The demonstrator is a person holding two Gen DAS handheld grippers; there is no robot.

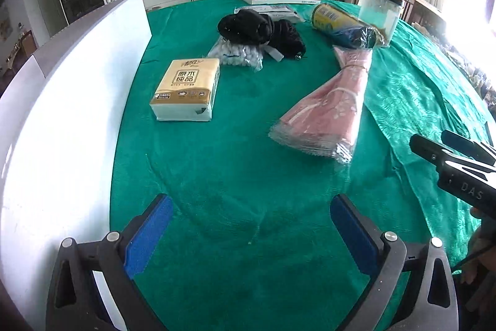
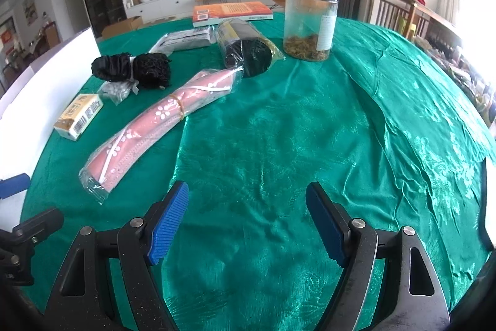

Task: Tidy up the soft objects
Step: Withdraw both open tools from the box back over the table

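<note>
Both the left claw point(image 1: 251, 234) and the right claw point(image 2: 247, 222) are held released above the green-clothed counter point(image 2: 279, 145), nothing gripped. The pink wrapped bundle point(image 2: 155, 126) is laid near the tissue pack point(image 1: 186, 89), well ahead of both.

Both wrist views low, facing forward, sharing green tablecloth point(image 1: 235, 169), left view further left

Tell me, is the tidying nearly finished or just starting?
Just starting, it seems. Nothing looks sorted yet: the tissue pack, bag of cotton balls, black bundle and pink wrapped cloth lie scattered on the green tablecloth. Nothing is in hand: the left gripper and right gripper are both open, so everything is left.
</note>
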